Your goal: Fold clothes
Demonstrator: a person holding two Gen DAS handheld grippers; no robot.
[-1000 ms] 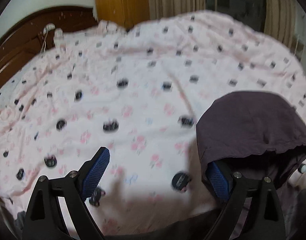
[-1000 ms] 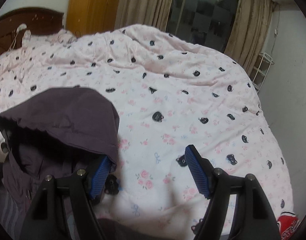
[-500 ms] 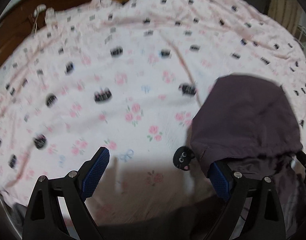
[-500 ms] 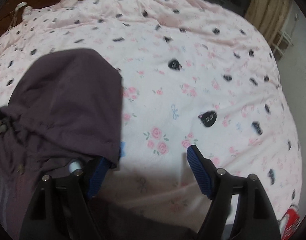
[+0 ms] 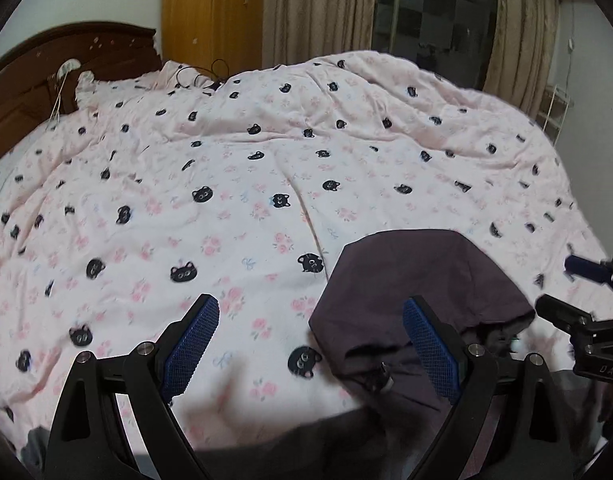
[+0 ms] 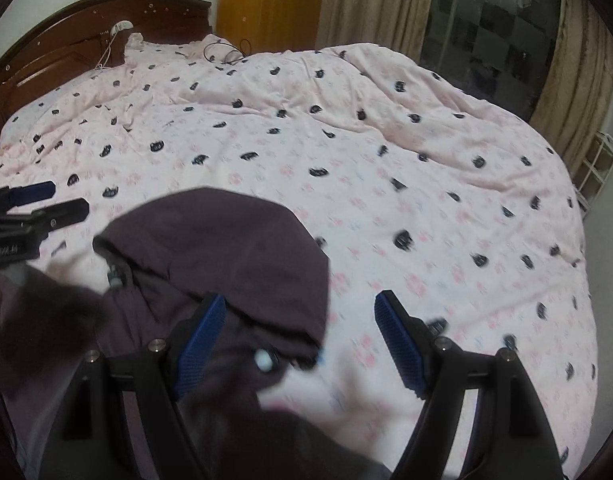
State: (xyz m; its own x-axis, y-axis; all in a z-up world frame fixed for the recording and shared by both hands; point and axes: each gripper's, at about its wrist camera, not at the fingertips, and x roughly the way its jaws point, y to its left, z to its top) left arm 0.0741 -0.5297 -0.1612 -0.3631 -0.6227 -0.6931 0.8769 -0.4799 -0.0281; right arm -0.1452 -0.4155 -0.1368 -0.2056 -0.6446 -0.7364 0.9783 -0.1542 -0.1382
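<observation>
Right wrist: rack (image 6: 598, 168) fully shown; left wrist: only partly.

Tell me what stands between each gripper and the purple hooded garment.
Nothing visible does. The purple hooded garment lies on the pink bedspread, right by the open left gripper and open right gripper.

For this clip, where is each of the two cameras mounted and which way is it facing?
Left wrist: sits on the left gripper, looks down over the pink bedspread toward the headboard; its own open blue fingers show, hooded garment at right.
Right wrist: sits on the right gripper, same heading; own open fingers show, garment at left.
Shared: bedspread, garment, headboard; each sees the other gripper.
</observation>
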